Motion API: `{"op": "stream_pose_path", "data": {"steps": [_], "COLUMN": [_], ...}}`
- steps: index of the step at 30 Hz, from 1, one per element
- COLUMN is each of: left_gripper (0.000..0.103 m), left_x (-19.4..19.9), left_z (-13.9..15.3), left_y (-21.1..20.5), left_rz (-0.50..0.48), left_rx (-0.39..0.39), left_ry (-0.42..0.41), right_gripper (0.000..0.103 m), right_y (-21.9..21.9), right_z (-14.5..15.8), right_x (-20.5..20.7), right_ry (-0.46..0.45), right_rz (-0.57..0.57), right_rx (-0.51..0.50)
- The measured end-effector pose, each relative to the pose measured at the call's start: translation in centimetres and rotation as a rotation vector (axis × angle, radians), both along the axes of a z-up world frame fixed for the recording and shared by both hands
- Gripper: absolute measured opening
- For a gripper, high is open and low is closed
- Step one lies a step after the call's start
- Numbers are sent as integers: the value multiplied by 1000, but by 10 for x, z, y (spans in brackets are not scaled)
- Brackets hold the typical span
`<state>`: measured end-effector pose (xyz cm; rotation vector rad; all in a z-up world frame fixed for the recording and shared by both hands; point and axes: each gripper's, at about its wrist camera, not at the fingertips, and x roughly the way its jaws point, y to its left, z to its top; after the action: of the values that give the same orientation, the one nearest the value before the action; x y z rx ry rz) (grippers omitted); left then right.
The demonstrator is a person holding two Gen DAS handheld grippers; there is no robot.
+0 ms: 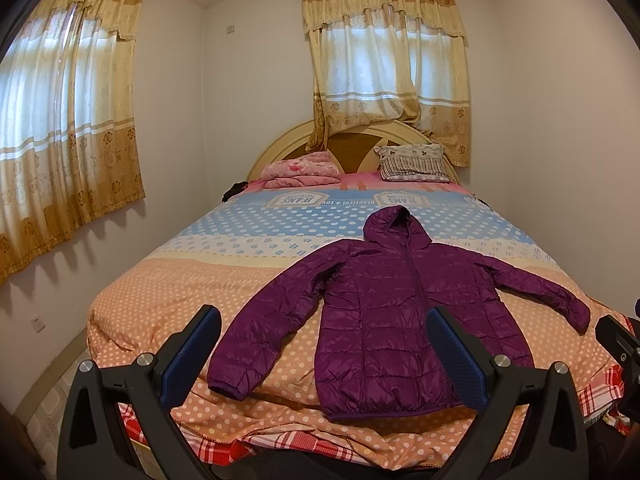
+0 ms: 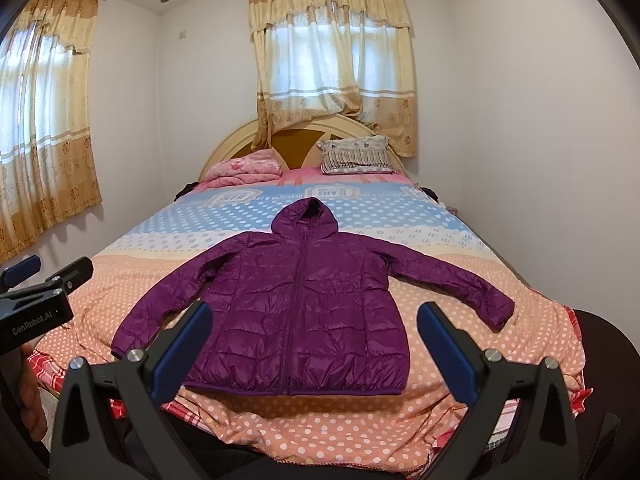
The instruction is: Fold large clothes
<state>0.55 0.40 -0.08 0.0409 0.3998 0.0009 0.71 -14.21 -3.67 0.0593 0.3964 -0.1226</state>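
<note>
A purple jacket [image 2: 296, 304] is laid flat on the bed [image 2: 120, 280], front up, zipped, hood toward the headboard [image 2: 224, 136], both sleeves spread outward, hem near the foot edge. The left claw [image 1: 324, 360] is held released above the foot of the bed, nothing between its blue pads [image 1: 192, 352]; the jacket's left sleeve and body are seen between the fingers, not touched. The right claw [image 2: 314, 354] is likewise spread wide and empty, framed over the jacket's lower half. A pillow [image 2: 356, 156] and a pink blanket [image 2: 248, 168] are placed by the headboard. Curtains [image 2: 332, 60] are drawn.
</note>
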Motion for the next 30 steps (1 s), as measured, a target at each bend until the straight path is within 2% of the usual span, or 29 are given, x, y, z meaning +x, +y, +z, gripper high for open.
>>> {"op": "stream_pose_path", "data": {"steps": [30], "left_gripper": [102], "left_x": [2], "left_z": [-1], "left_y": [1], "left_rz": [-2], "left_rx": [0], "left_ry": [1], "right_gripper": [103], "right_y": [4], "right_z": [-6], "right_x": [1], "right_ry": [10], "right_rz": [3], "right_rx": [4]}}
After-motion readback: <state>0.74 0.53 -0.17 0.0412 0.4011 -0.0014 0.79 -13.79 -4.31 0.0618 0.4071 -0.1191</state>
